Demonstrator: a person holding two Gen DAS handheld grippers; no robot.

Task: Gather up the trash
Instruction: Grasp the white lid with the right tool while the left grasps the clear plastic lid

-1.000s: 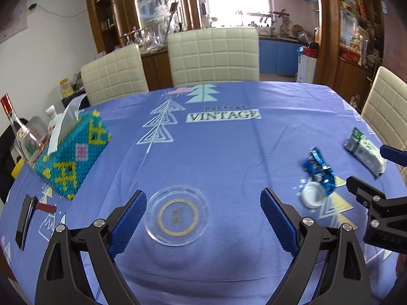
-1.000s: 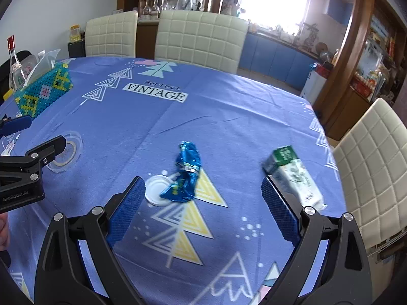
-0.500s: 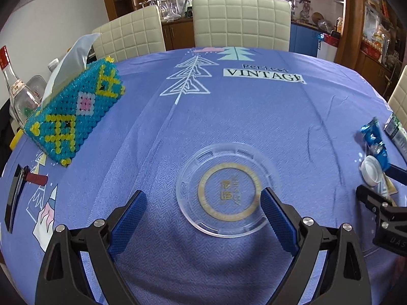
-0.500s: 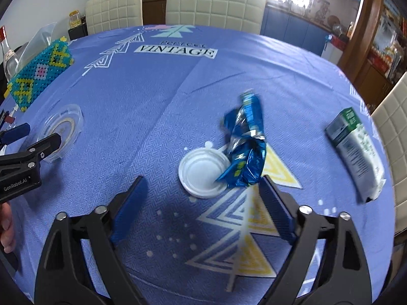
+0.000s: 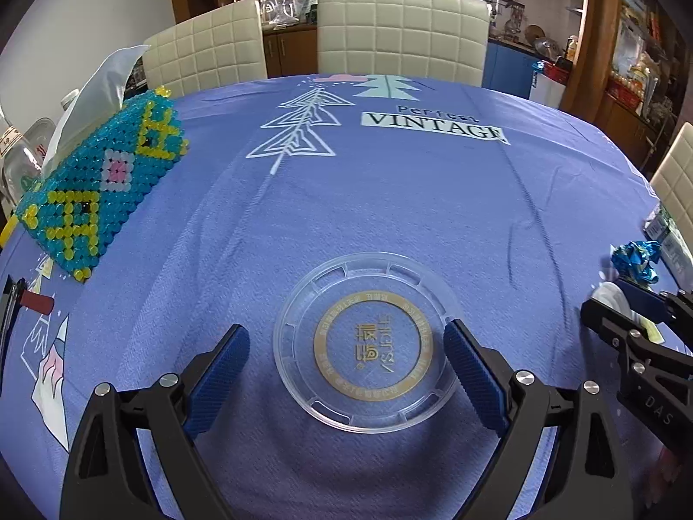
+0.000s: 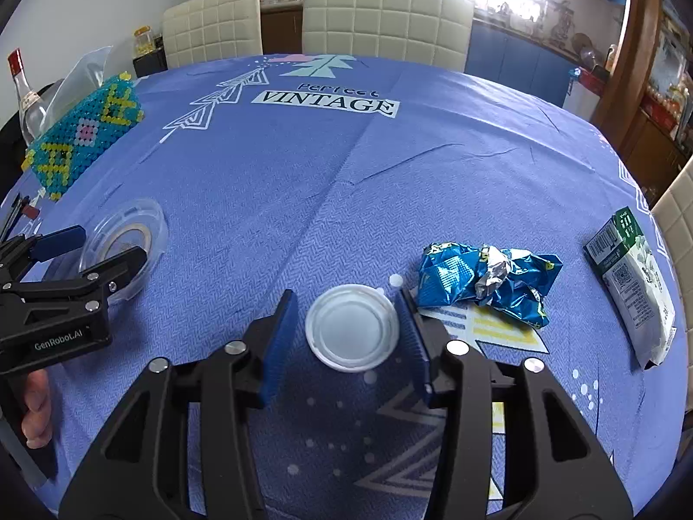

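A clear plastic lid with a gold ring (image 5: 368,342) lies flat on the purple tablecloth between the open fingers of my left gripper (image 5: 346,346); its right pad touches the rim. A white round lid (image 6: 351,327) lies between the fingers of my right gripper (image 6: 348,333), which are narrowed close around it but not clamped. A crumpled blue foil wrapper (image 6: 485,279) lies just right of the white lid. A green and white carton (image 6: 634,290) lies flat further right. The clear lid also shows in the right wrist view (image 6: 125,242).
A beaded blue and yellow tissue box (image 5: 99,182) stands at the left. A glass bottle (image 6: 26,91) stands behind it. Cream chairs (image 5: 403,34) ring the table's far side. A dark flat object with a red part (image 5: 17,303) lies at the left edge.
Both grippers have moved forward and down to the table. The left now brackets the clear lid. The right has narrowed its fingers around the white lid.
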